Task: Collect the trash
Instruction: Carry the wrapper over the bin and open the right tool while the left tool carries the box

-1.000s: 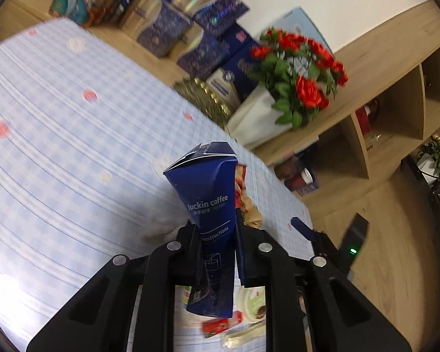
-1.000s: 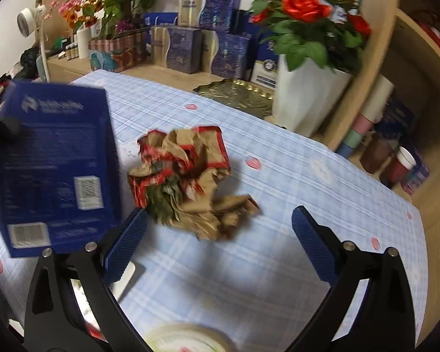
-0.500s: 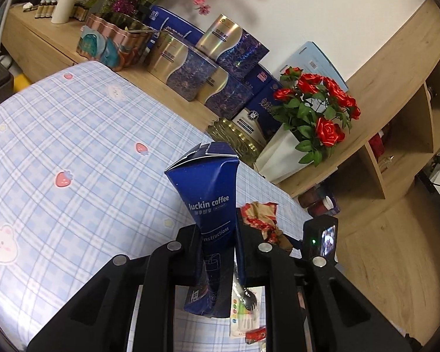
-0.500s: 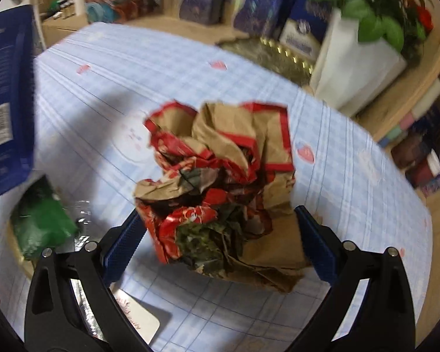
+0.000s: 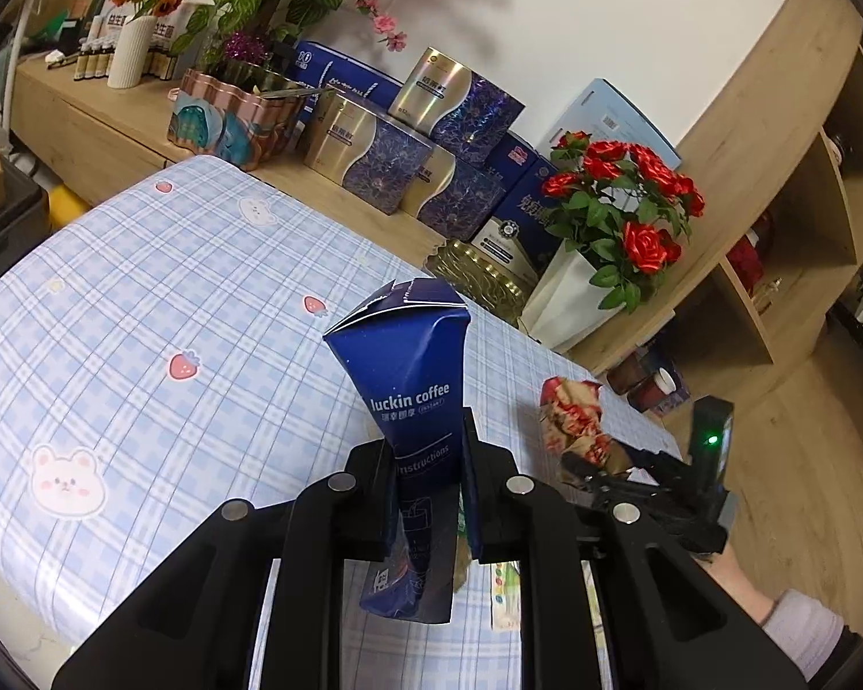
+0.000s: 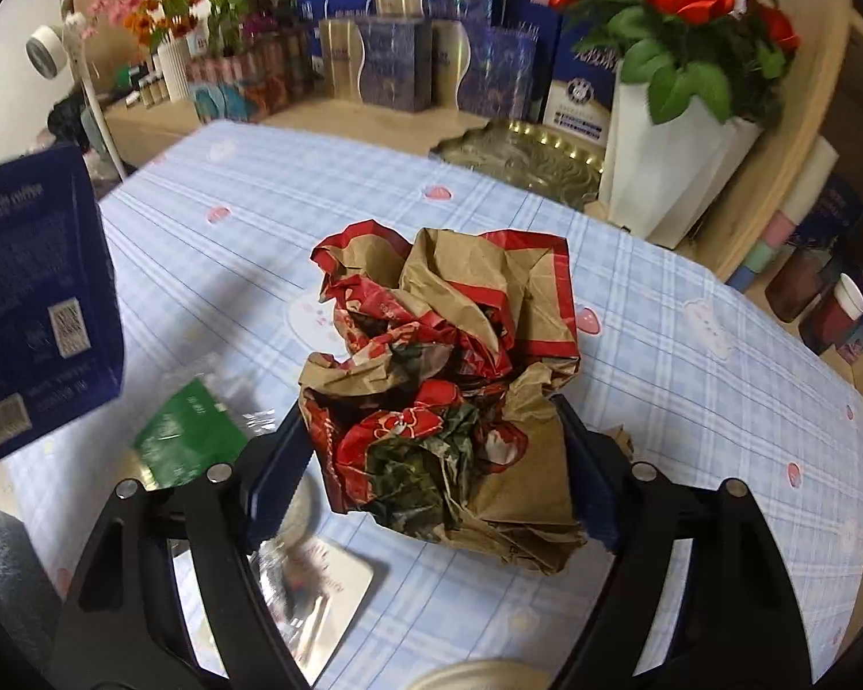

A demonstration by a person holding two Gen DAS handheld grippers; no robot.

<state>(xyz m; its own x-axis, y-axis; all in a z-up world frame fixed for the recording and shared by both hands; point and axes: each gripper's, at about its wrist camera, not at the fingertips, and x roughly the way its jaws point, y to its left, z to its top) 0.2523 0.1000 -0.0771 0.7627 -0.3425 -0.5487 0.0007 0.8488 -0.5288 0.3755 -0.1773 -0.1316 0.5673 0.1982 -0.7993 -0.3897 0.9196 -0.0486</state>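
- Two grippers are in view, each holding one piece of trash above the table with the blue checked cloth (image 5: 144,299).
- The left gripper (image 5: 426,489) is closed tightly on a dark blue coffee box (image 5: 414,397); the box is squeezed flat between the pads, and its folded top stands up over the cloth.
- The lower end of the box hangs under the fingers, and the print there is hard to read.
- In the right wrist view the same box (image 6: 34,299) is at the left edge, partly cut off, with blurred text and barcodes.
- The right gripper (image 6: 431,460) is closed on a crumpled brown and red paper bag (image 6: 449,379); both blue pads press its sides, so the claw is only as wide as the bag.
- I cannot tell if the bag touches the cloth, because its underside is hidden.
- From the left wrist view the bag (image 5: 575,425) appears small, and the black arm covers its lower part.
- On the cloth under the right gripper lie a green packet (image 6: 190,443) in clear wrap and a white card (image 6: 322,592); both are partly hidden by the fingers and blurred.
- A pale round object (image 6: 477,675) is cut off at the bottom edge, and I cannot say what it is.
- Behind the table stand a white vase with red roses (image 6: 673,172) and a golden tray (image 6: 523,155).
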